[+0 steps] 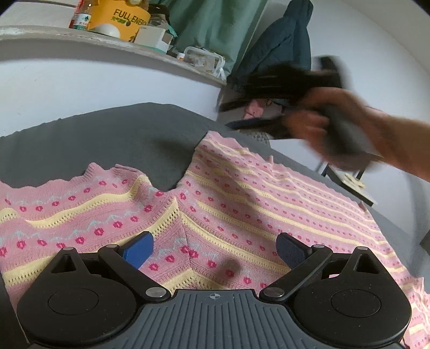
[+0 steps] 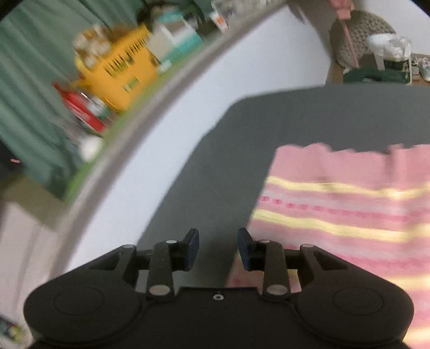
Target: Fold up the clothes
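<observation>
We work over a dark grey bed cover (image 1: 113, 134) that runs up to a plain white wall (image 1: 80, 80), and we use that cover as our reference. The pink knit sweater (image 1: 242, 193), with yellow stripes and red dots, lies spread flat on the cover, one sleeve reaching out to the left with a wedge of bare grey between it and the body. Above the cover's far edge a grey ledge (image 1: 53, 33) tops the wall and carries clutter: a yellow box (image 1: 118, 18) printed "FULL ENERG…" (rest cut off), a bottle with a red-and-green label (image 1: 80, 20) we can't read, a white carton (image 1: 150, 37) and a clear pouch (image 1: 204, 59). Green curtain (image 1: 215, 24) hangs behind the ledge; a dark blue garment (image 1: 285, 45) hangs past the cover's far right corner. Left gripper (image 1: 215, 249) sits low over the sweater, blue pads wide apart, nothing between them. Right gripper (image 2: 218, 248), in a bare hand (image 1: 317, 126), is above the cover's far right edge, motion-blurred; its fingers are partly apart, gap empty, over bare cover just beside the sweater's hem.
</observation>
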### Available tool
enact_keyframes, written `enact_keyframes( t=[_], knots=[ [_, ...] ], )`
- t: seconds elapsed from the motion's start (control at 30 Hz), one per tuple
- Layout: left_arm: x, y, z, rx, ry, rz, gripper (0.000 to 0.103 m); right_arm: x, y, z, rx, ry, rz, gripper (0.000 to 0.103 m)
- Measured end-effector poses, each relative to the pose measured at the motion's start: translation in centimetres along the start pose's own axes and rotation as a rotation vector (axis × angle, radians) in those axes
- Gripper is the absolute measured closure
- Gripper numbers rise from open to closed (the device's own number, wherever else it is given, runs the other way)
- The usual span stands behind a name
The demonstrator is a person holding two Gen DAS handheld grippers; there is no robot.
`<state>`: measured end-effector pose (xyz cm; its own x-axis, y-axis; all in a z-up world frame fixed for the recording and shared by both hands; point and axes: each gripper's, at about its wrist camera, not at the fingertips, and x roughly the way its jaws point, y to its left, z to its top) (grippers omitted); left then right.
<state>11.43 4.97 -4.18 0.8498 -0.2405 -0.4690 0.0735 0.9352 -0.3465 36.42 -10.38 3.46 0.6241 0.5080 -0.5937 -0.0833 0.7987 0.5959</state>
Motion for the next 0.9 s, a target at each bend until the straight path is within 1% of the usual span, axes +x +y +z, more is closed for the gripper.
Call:
enact_keyframes(
  t=[0.03, 0.1, 0.17, 0.2, 0.3, 0.33, 0.43, 0.47, 0.5, 0.57, 0.63, 0.67, 0.73, 0.8, 0.9],
  knots=[
    [0.0, 0.0, 0.1, 0.006, 0.0, -0.003, 0.005, -2.8, -1.0, -0.6, -0.001, -0.016, 0.007, 0.069],
    [-0.4, -0.2, 0.3, 0.013, -0.004, -0.016, 0.005, -8.9, -3.4, -2.1, 0.004, -0.057, -0.017, 0.068],
    [-0.8, -0.3, 0.6, 0.018, -0.013, -0.026, 0.005, -15.2, -6.0, -3.8, 0.025, -0.101, -0.061, 0.068],
    [-1.0, -0.4, 0.7, 0.013, -0.017, -0.038, 0.005, -18.7, -7.3, -5.1, 0.044, -0.132, -0.098, 0.067],
    [-1.4, -1.2, 0.9, 0.005, -0.013, -0.078, 0.005, -28.8, -10.6, -9.3, 0.098, -0.226, -0.241, 0.06],
    [-1.6, -1.6, 0.9, 0.008, -0.01, -0.094, 0.005, -31.8, -11.6, -10.6, 0.114, -0.249, -0.297, 0.059],
    [-2.4, -3.8, 0.8, 0.081, -0.007, -0.148, 0.005, -38.8, -15.0, -15.2, 0.181, -0.297, -0.472, 0.059],
    [-2.7, -4.7, 0.6, 0.129, -0.008, -0.17, 0.005, -40.8, -16.1, -16.8, 0.207, -0.309, -0.53, 0.059],
    [-3.0, -5.7, 0.4, 0.174, -0.005, -0.191, 0.005, -41.9, -17.1, -18.1, 0.242, -0.309, -0.571, 0.059],
    [-3.4, -7.4, 0.1, 0.238, 0.029, -0.229, 0.005, -43.9, -19.1, -20.7, 0.314, -0.308, -0.648, 0.059],
    [-3.8, -9.1, -0.3, 0.302, 0.062, -0.267, 0.005, -44.7, -21.6, -23.2, 0.408, -0.297, -0.668, 0.06],
    [-4.1, -9.9, -0.4, 0.326, 0.078, -0.286, 0.005, -44.8, -22.7, -24.1, 0.452, -0.306, -0.662, 0.06],
    [-4.8, -10.9, -0.8, 0.311, 0.104, -0.319, 0.005, -45.0, -24.5, -25.6, 0.54, -0.351, -0.666, 0.062],
    [-5.9, -12.1, -1.0, 0.289, 0.116, -0.325, 0.005, -45.5, -26.1, -26.8, 0.633, -0.405, -0.662, 0.062],
    [-7.4, -14.0, -1.3, 0.296, 0.125, -0.307, 0.005, -46.0, -26.7, -27.2, 0.674, -0.47, -0.683, 0.062]
  ],
)
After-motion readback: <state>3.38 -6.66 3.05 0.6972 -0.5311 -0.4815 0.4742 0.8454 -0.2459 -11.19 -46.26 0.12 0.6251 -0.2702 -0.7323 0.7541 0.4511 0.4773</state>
